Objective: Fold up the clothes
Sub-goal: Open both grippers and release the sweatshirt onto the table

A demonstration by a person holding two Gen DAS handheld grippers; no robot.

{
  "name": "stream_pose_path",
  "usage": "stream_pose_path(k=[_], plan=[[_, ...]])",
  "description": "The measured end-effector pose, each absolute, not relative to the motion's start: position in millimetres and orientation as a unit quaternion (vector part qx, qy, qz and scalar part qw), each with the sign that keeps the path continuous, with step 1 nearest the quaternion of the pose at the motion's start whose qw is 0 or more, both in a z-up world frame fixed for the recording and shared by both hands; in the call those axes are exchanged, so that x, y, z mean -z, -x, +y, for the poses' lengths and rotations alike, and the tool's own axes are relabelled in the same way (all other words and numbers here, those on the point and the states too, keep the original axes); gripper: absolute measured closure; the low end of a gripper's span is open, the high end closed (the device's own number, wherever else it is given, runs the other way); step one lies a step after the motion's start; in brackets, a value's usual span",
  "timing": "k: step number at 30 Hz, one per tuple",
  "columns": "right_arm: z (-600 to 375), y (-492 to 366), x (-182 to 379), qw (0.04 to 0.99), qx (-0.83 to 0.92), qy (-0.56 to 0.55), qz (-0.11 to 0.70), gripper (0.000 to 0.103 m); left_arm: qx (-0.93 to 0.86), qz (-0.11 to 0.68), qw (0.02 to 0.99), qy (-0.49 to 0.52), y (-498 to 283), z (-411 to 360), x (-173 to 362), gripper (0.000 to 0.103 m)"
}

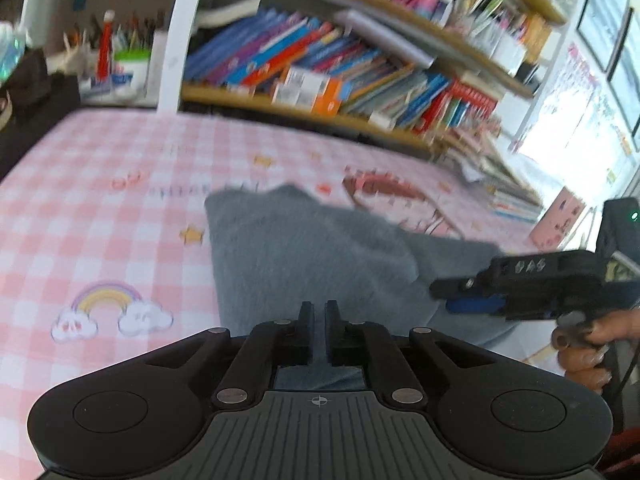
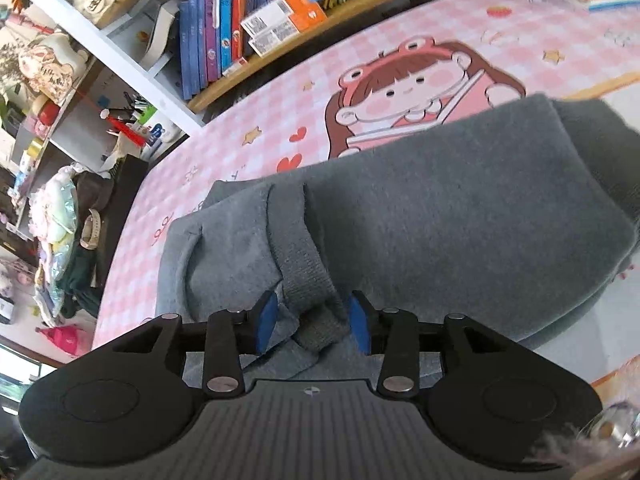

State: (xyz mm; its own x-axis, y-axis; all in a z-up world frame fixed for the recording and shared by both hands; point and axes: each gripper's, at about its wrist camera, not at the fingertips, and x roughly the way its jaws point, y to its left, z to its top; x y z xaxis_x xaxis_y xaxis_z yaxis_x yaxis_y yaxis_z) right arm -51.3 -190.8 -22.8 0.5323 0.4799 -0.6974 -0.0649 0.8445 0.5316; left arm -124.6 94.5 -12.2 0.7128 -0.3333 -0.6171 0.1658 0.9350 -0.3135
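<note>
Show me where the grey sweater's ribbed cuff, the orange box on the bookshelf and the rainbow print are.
ribbed cuff [image 2: 308, 276], right wrist view, on the knit band between the blue pads
orange box [image 2: 305, 11], right wrist view, on its orange face
rainbow print [image 1: 107, 297], left wrist view, on the arch

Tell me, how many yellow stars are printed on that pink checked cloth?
3 that I can see, in the right wrist view: one star beside the red hearts, one small star, one far-right star. The grey garment may hide more.

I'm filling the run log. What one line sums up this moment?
step: fold | garment: grey sweatshirt on pink checked sheet | right hand-held gripper: open around ribbed cuff | left hand-held gripper: nearly shut, above sweatshirt
</note>
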Motion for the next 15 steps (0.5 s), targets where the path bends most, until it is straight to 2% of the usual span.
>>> stream_pose_path(k=[3,15], plan=[[-188.3,58.4,15.8,0.856,-0.158,-0.213,0.444,0.064,0.142,0.348,0.919,0.118,127.9,94.2,9.4,0.093],[-196.2,102.8,5.5,0.879,-0.109,-0.182,0.426,0.059,0.166,0.334,0.921,0.116,135.3,84.2,2.5,0.093]])
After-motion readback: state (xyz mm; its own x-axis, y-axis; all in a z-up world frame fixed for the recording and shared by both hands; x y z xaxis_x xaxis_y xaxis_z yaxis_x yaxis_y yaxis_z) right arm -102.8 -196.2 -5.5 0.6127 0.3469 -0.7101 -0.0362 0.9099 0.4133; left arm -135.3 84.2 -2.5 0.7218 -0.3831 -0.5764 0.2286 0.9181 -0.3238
